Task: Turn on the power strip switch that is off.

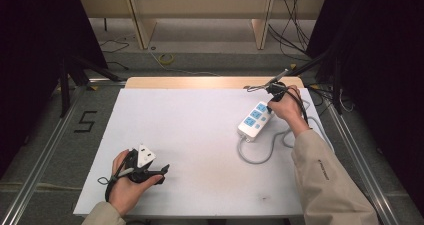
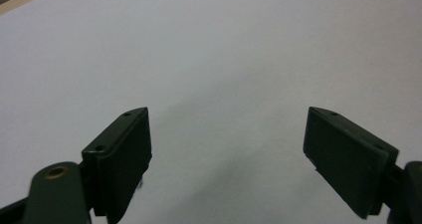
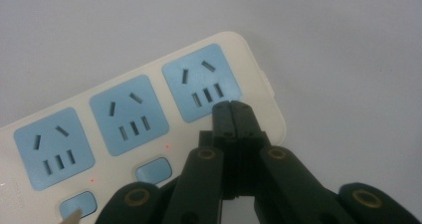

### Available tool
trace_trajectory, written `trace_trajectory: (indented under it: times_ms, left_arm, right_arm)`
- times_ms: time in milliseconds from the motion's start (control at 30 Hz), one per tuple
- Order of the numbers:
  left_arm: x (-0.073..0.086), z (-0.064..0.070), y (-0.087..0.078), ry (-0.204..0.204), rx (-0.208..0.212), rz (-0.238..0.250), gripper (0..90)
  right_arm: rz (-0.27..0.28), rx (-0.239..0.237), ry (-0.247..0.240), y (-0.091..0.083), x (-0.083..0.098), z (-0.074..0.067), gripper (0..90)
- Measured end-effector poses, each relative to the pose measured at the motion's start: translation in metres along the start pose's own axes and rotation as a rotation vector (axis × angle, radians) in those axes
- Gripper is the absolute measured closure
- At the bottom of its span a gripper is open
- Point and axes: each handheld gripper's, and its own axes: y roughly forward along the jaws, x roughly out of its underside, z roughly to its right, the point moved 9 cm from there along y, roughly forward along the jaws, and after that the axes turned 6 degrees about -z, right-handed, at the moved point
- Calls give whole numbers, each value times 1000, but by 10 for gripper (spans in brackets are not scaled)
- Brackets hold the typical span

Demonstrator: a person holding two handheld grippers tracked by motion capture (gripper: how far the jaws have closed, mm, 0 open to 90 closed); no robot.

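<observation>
One power strip (image 1: pixel 255 120), three sockets, two grippers

The right gripper (image 3: pixel 232 109), jaws pressed together, points down over the power strip (image 1: pixel 255 119); the left gripper (image 1: pixel 162 172), jaws spread wide, rests well apart from it.

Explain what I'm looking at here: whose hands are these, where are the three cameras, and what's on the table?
A person sits at a white table with a hand-held gripper in each hand. One camera looks down from above; the other two ride on the grippers. The left hand-held gripper rests open over bare table, holding nothing. The right hand-held gripper is shut, its tips over the end socket of a white power strip with three blue sockets, blue switches and small red lights. The strip's grey cord loops beside it.
</observation>
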Motion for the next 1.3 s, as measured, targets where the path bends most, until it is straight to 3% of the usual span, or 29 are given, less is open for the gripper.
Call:
trace_trajectory:
  times_ms: [1300]
  left_arm:
    - [-1, 0, -1, -6, 1, 6, 190]
  right_arm:
    - [-29, 22, -14, 3, -1, -2, 900]
